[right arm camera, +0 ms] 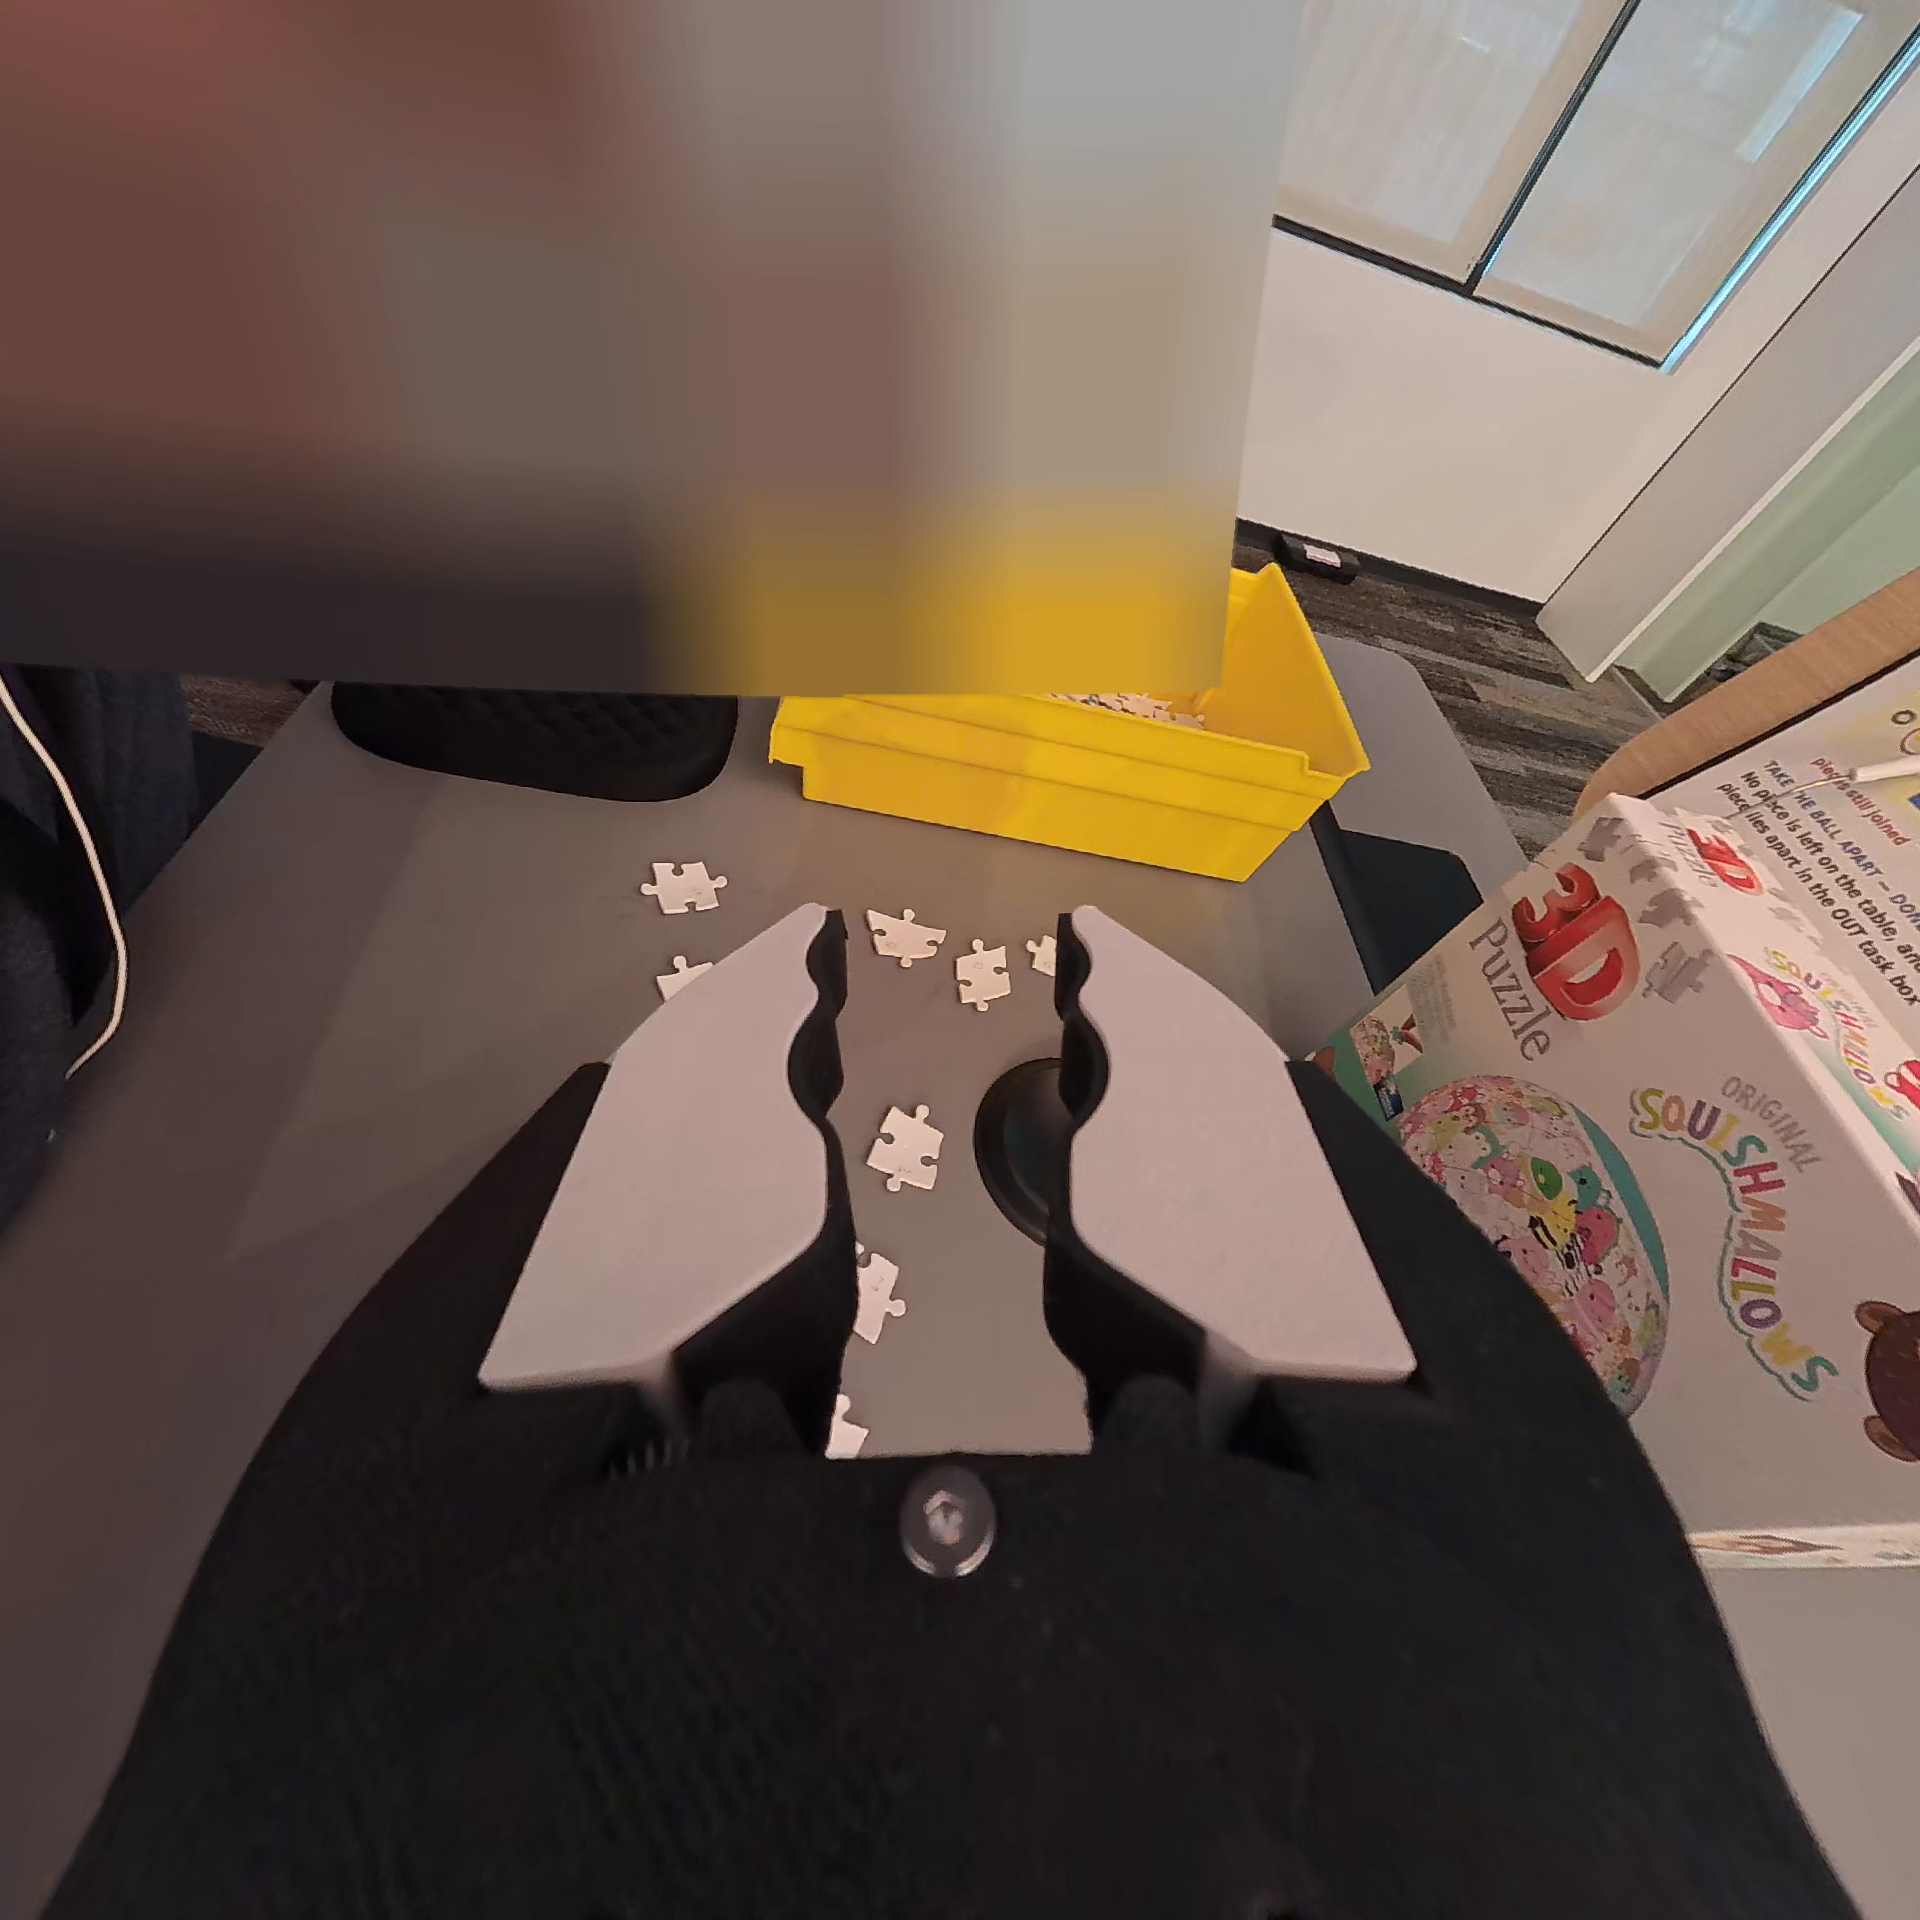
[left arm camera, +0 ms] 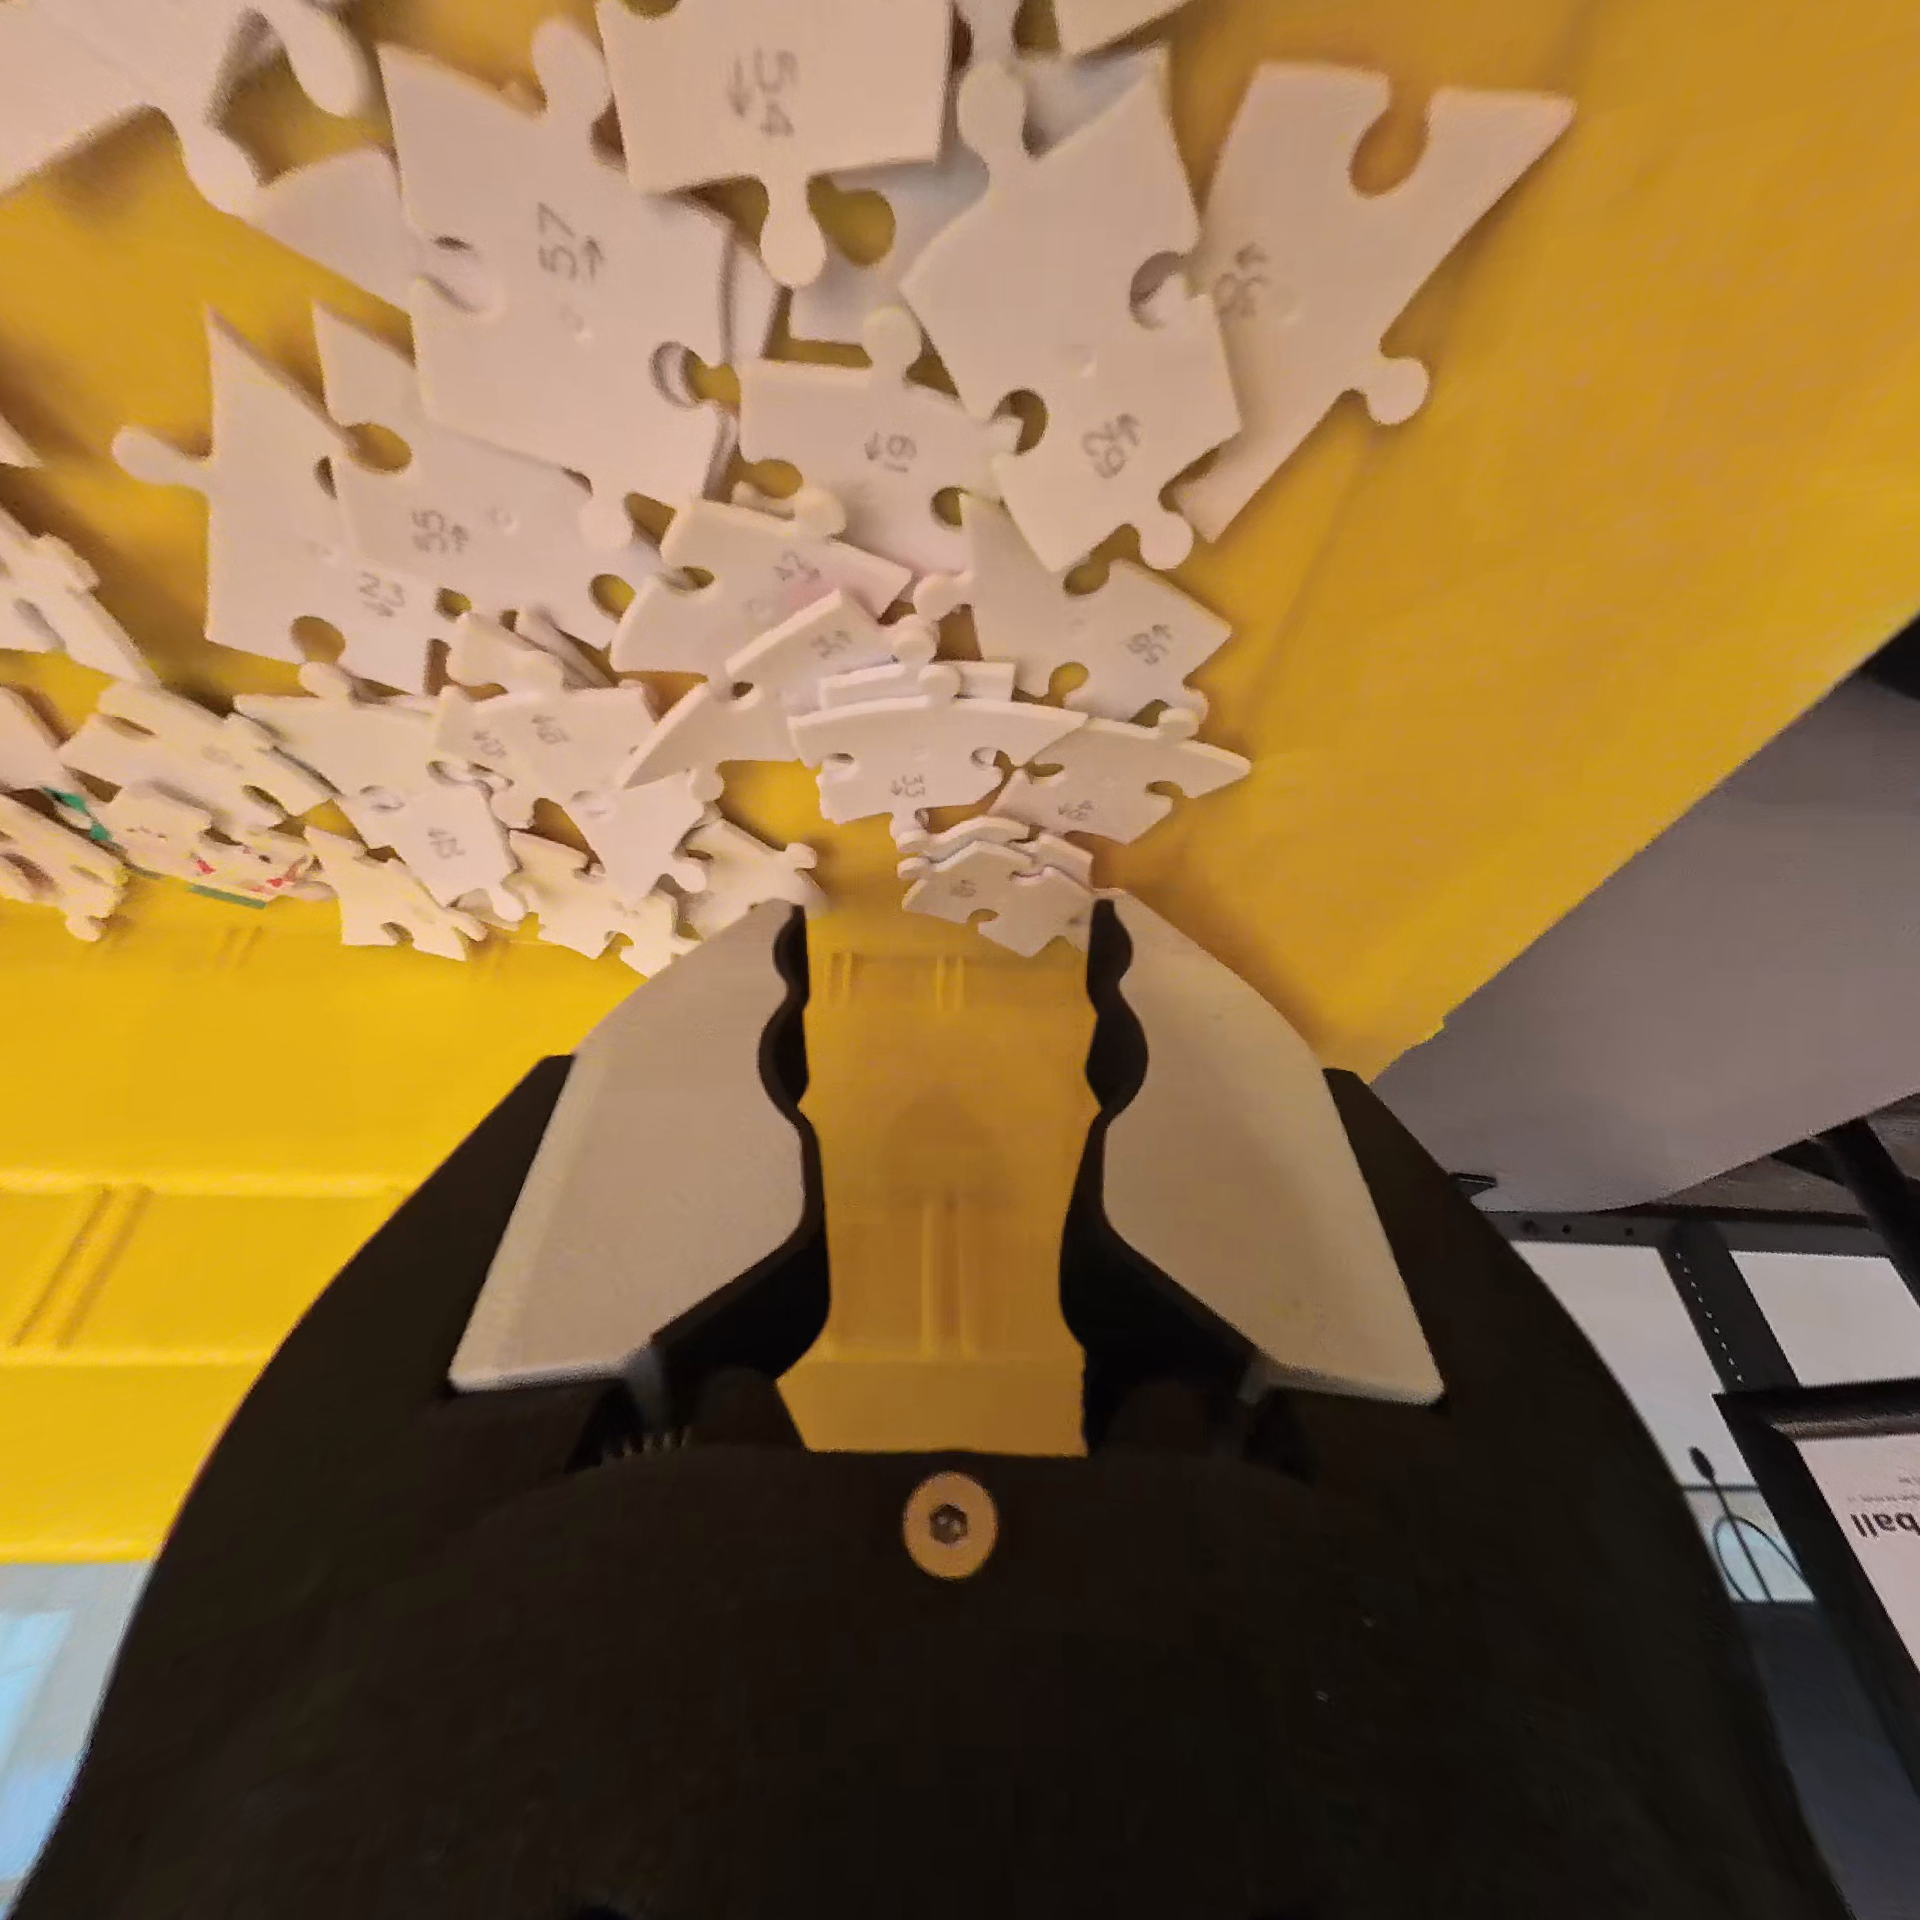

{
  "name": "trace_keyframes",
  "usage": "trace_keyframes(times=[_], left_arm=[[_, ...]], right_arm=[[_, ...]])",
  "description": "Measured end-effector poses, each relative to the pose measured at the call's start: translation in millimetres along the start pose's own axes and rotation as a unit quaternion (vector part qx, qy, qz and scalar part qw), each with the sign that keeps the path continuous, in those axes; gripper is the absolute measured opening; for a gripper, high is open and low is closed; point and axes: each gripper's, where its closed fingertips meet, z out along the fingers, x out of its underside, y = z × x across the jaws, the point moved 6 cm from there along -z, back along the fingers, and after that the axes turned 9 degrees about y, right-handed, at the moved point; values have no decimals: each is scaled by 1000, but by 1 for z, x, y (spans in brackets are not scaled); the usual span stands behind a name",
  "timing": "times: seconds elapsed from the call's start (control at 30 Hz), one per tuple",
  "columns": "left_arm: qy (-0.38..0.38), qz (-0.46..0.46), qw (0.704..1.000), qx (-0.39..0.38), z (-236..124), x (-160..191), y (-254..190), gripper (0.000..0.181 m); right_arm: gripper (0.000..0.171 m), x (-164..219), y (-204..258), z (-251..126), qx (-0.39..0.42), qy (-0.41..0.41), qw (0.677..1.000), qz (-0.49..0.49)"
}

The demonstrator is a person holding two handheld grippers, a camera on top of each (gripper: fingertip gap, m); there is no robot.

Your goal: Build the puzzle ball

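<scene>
Black gripper bodies fill the foreground of both wrist views. Left gripper [left arm camera: 945, 914]: jaws apart, nothing between them, tips at the near edge of a heap of white puzzle pieces [left arm camera: 727, 499] lying number-side up inside a yellow bin [left arm camera: 1455, 727]; a small stack of pieces [left arm camera: 992, 883] sits just beside the right-hand fingertip. Right gripper [right arm camera: 951, 930]: jaws apart, empty, held above the grey tabletop [right arm camera: 364, 1039]. Loose pieces on tabletop [right arm camera: 906, 1143]: several, scattered singly, white side up, between and beyond the fingers; none joined that can be seen. Black round object [right arm camera: 1013, 1153], partly hidden behind the right finger: kind unclear. Yellow bin [right arm camera: 1049, 790] stands at the far side of the tabletop, tilted. Printed puzzle box [right arm camera: 1621, 1091] stands to the right, close to the gripper. Assembly judged barely begun; no part of a ball is visible. Risks, judged: pieces in the bin overlap and interlock, so closing on one may drag neighbours or lift two at once; thin flat pieces may slip from the jaws or resist pick-up off a hard surface; a tilted bin could slide or spill if pushed.
</scene>
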Motion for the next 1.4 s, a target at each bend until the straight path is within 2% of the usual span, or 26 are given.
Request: trace_keyframes(times=[0.17, 0.33, 0.4, 0.5, 0.57, 0.63, 0.67, 0.7, 0.8, 0.87, 1.07, 1.4], left_arm=[[-6, 3, 1000, -1, 3, -1, 0, 36], [2, -15, 1000, 8, 4, 2, 1, 36], [2, -15, 1000, -11, 1, 3, 6, 15], [6, -19, 1000, -12, -5, 7, 10, 11], [-12, -19, 1000, 13, -8, 6, 9, 0], [-22, -28, 999, 26, -8, 6, 10, 7], [-17, -35, 999, 26, -6, 6, 12, 29], [-14, -35, 999, 33, -5, 6, 10, 39], [6, -22, 999, 42, -1, 3, 4, 52], [32, -16, 999, 34, 4, 3, 2, 54], [53, -14, 998, -5, 10, 3, 5, 35], [38, -43, 998, -28, -12, 15, 19, 35]], right_arm=[[39, 0, 0, -1, 0, 2, 1000, -1], [39, 0, 0, -1, -1, -1, 1000, 0], [39, 0, 1, -1, -4, 0, 1000, -2], [39, 0, 1, -1, -3, 3, 1000, -5], [39, -1, 1, -1, -3, 1, 1000, -3], [39, 0, 1, -1, -2, 1, 1000, -3], [39, 0, 1, -2, -2, 2, 1000, -3], [39, 0, 1, -1, -3, 2, 1000, -2], [39, 1, 0, 0, -5, 4, 1000, -1], [39, 2, 1, 0, -6, 6, 1000, -1], [39, 1, 1, 0, -6, 7, 1000, -4], [39, 0, 1, -2, -7, 2, 1000, -5]])
